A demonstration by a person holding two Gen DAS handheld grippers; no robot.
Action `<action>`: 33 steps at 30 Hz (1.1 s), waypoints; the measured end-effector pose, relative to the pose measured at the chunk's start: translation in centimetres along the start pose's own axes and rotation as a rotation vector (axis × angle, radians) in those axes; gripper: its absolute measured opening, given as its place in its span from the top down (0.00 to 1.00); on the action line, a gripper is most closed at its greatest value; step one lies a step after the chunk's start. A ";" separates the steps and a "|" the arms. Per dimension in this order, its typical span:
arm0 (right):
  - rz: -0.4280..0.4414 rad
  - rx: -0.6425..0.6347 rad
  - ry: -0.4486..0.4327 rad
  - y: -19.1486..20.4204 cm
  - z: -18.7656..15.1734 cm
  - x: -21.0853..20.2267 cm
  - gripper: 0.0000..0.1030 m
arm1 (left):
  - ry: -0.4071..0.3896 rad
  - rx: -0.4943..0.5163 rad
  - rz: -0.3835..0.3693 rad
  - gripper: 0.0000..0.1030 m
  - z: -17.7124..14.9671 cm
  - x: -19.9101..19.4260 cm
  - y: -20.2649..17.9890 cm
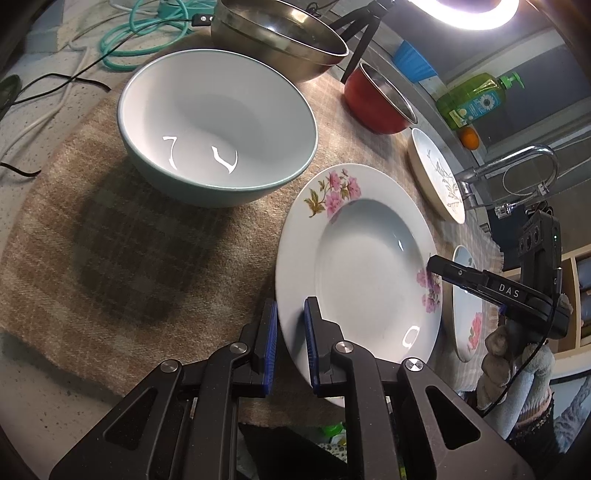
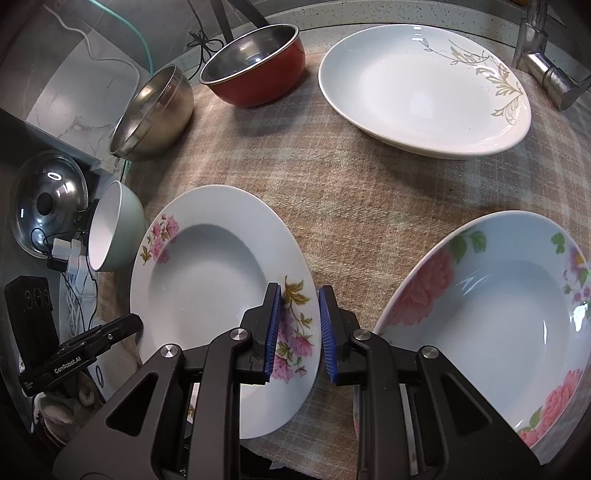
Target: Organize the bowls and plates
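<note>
A white deep plate with pink flowers (image 1: pixel 365 273) (image 2: pixel 207 280) lies on the checked cloth (image 1: pixel 110 258). My left gripper (image 1: pixel 291 343) straddles its near rim, jaws apart with a gap to the rim. My right gripper (image 2: pixel 297 328) straddles the opposite rim, jaws also apart; it shows in the left wrist view (image 1: pixel 480 284). A large white-and-green bowl (image 1: pixel 218 125) (image 2: pixel 110 229) stands beyond. A rose-patterned plate (image 2: pixel 495 317) (image 1: pixel 467 306) lies to the right. A plate with a grey-gold leaf pattern (image 2: pixel 424 88) (image 1: pixel 436 173) lies at the back.
A red pot (image 1: pixel 380 99) (image 2: pixel 255 66) and a steel bowl (image 1: pixel 280 33) (image 2: pixel 155 114) stand at the back of the cloth. A faucet (image 1: pixel 517 166) (image 2: pixel 546 66), a soap bottle (image 1: pixel 472 98), cables (image 1: pixel 140 37) and a pot lid (image 2: pixel 48 203) surround the cloth.
</note>
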State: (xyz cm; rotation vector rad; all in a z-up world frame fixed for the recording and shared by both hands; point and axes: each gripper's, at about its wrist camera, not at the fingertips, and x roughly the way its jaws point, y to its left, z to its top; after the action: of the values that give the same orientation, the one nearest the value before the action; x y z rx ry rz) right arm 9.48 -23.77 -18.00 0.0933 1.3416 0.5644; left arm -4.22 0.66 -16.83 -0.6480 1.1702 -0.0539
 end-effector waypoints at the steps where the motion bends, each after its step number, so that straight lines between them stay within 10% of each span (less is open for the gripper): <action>1: -0.005 -0.001 -0.001 0.1 0.0 0.0 0.77 | 0.000 0.001 0.000 0.88 0.0 0.0 0.0; 13: -0.075 -0.033 -0.104 0.5 -0.2 -2.4 0.53 | -0.023 0.060 0.052 0.87 -0.4 -1.4 -0.7; 33: -0.106 0.001 -0.288 -4.9 -3.8 -10.3 0.43 | -0.067 0.237 0.021 0.87 0.7 -1.0 -7.6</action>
State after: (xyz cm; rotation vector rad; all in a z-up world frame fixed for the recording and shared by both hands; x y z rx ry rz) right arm 6.36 -33.48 -11.65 0.0995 1.0600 0.4420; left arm -1.83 -4.87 -12.01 -0.4246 1.0857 -0.1500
